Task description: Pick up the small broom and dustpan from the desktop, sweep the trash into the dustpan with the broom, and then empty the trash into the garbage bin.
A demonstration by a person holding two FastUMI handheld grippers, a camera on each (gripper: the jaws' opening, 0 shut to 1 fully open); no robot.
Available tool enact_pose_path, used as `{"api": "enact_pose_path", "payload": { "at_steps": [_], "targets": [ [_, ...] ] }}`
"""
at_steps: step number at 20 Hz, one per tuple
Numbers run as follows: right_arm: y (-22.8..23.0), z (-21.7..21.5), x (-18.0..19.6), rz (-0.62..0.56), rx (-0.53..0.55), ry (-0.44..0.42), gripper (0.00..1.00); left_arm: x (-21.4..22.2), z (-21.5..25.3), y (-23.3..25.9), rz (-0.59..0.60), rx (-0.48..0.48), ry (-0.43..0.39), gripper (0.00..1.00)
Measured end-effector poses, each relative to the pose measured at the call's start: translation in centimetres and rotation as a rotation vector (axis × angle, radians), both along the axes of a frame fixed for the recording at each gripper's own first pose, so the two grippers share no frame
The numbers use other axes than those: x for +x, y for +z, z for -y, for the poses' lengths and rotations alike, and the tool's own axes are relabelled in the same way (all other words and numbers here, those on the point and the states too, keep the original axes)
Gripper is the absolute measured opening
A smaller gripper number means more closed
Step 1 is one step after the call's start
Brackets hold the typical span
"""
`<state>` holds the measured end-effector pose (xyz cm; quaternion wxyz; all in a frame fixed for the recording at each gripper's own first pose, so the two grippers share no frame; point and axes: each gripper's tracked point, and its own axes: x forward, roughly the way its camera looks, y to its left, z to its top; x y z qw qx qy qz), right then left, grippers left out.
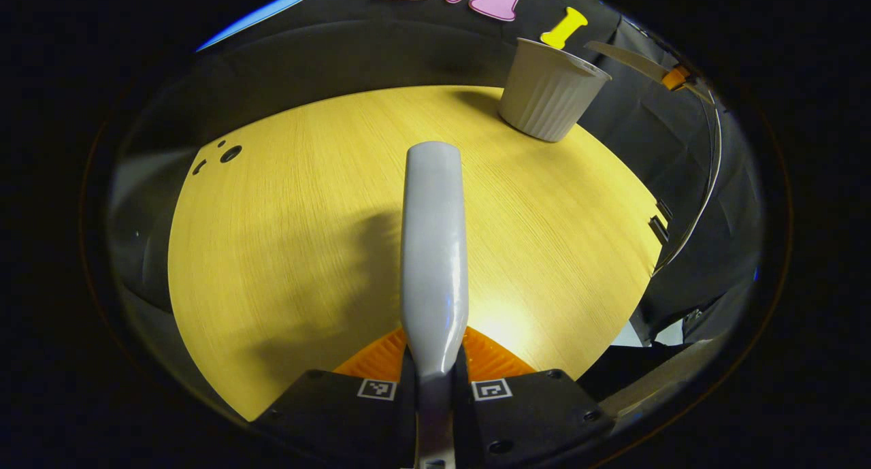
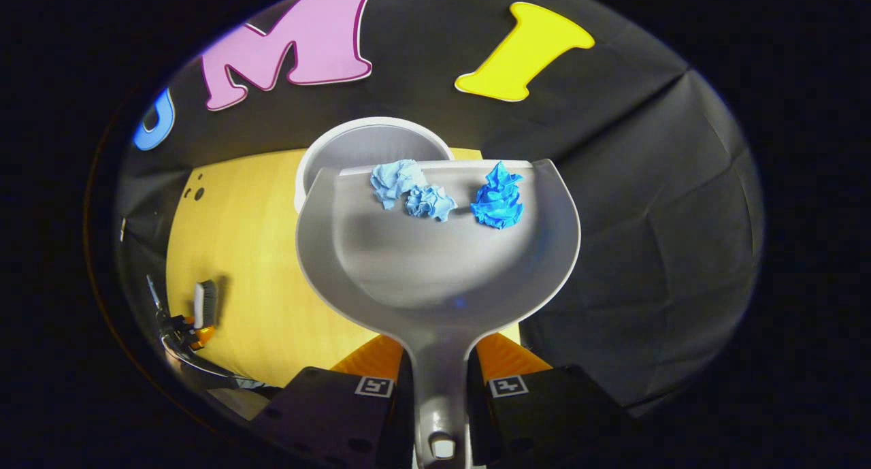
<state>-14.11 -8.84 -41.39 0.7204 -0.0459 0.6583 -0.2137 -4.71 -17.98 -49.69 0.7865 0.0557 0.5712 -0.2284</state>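
Clearly the sweeping is finished, and what remains is the tipping. In the right gripper view the right gripper [image 2: 441,387] has its two fingers pressed against either side of the dustpan [image 2: 435,258] handle, holding the pan out ahead. Three crumpled blue paper balls [image 2: 442,195] lie inside at the pan's far edge, and that edge sits over the open mouth of the garbage bin [image 2: 367,142], which stands at the far side of the desktop [image 2: 252,265]. The trash has not yet left the pan, so a further tilt forward looks necessary before it slides into the bin. In the left gripper view the left gripper [image 1: 434,387] is closed around the handle of the small broom [image 1: 434,251], which points away over bare wood; the same ribbed bin [image 1: 551,91] stands far right there. Far left in the right gripper view, the broom's bristles [image 2: 205,304] hang just above the desktop, well apart from the pan. No loose trash shows on the wood.
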Motion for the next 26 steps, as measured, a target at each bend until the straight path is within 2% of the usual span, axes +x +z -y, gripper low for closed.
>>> {"api": "enact_pose_path", "payload": {
  "at_steps": [10, 14, 19, 21, 23, 26],
  "targets": [
    [3.4, 2.6, -0.3, -0.291, -0.090, 0.178, 0.36, -0.1, -1.7, -1.0, -0.024, 0.026, 0.101, 0.26],
    [3.8, 3.1, -0.2, -0.355, -0.087, 0.234, 0.36, 0.2, -1.8, -1.2, -0.026, 0.041, 0.115, 0.26],
    [3.7, 3.0, 0.2, -0.376, -0.076, 0.261, 0.36, 0.1, -1.4, -1.2, -0.029, 0.047, 0.113, 0.28],
    [3.9, 3.1, 0.3, -0.366, -0.080, 0.267, 0.36, -0.1, -1.3, -1.1, -0.026, 0.052, 0.108, 0.26],
    [3.7, 3.3, 0.6, -0.315, -0.103, 0.260, 0.36, -0.2, -1.2, -0.8, -0.023, 0.053, 0.107, 0.26],
    [3.3, 3.1, 1.5, -0.163, -0.119, 0.229, 0.36, -0.4, -1.2, -0.7, -0.028, 0.061, 0.111, 0.26]
  ]
}}
